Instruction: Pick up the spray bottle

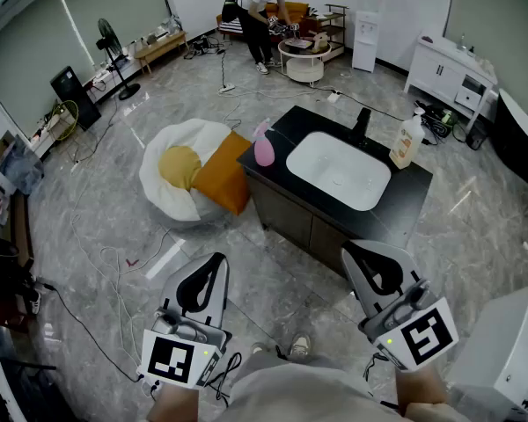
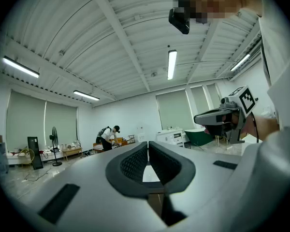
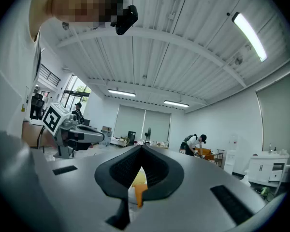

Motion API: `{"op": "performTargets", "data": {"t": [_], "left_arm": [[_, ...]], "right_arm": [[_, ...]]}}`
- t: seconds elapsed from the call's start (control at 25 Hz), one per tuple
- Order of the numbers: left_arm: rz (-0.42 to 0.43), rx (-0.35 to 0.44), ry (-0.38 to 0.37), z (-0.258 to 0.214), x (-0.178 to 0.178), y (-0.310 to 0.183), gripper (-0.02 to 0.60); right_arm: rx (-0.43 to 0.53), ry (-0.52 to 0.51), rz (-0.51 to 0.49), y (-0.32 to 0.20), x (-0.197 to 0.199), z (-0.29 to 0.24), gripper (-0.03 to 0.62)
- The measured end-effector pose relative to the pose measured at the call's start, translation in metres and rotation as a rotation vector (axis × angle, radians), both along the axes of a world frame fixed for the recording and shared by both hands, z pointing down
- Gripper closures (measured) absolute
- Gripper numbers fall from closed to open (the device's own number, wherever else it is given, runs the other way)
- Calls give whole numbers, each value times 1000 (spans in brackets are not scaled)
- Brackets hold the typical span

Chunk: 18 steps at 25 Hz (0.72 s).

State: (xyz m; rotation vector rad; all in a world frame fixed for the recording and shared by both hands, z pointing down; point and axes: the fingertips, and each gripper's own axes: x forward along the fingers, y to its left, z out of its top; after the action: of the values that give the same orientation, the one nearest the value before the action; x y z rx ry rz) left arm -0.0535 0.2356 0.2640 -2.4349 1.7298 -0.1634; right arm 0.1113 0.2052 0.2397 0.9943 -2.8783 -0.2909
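A pink spray bottle (image 1: 263, 145) stands upright on the left corner of a black counter (image 1: 410, 192) with a white sink (image 1: 338, 170). My left gripper (image 1: 218, 258) and right gripper (image 1: 351, 251) hover over the floor close to my body, well short of the counter. In the left gripper view, the left gripper (image 2: 148, 144) has its tips together and nothing between them. The right gripper (image 3: 141, 148) looks the same in its own view, tips touching and empty. Neither gripper view shows the bottle.
A white bottle with an orange label (image 1: 407, 141) and a black faucet (image 1: 362, 123) stand at the counter's far side. A white beanbag (image 1: 174, 192) with yellow and orange cushions lies left of the counter. Cables cross the floor. A person (image 1: 260, 16) bends over a table far back.
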Motion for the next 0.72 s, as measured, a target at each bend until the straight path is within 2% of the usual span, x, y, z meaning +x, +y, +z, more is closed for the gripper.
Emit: {"op": "performTargets", "data": {"t": [0.12,0.32,0.72], "left_arm": [[-5,8,-6,1,-3,0,555],[-53,-4,34,-1,-15,-5,554],[-55,-57,18,5,-7,-18,554]], "right_arm": [[-18,-19,2,0,-2,3,566],[-28,-57,26,-6,4,-3,566],[-34,-74,32,-17,16,0,566]]}}
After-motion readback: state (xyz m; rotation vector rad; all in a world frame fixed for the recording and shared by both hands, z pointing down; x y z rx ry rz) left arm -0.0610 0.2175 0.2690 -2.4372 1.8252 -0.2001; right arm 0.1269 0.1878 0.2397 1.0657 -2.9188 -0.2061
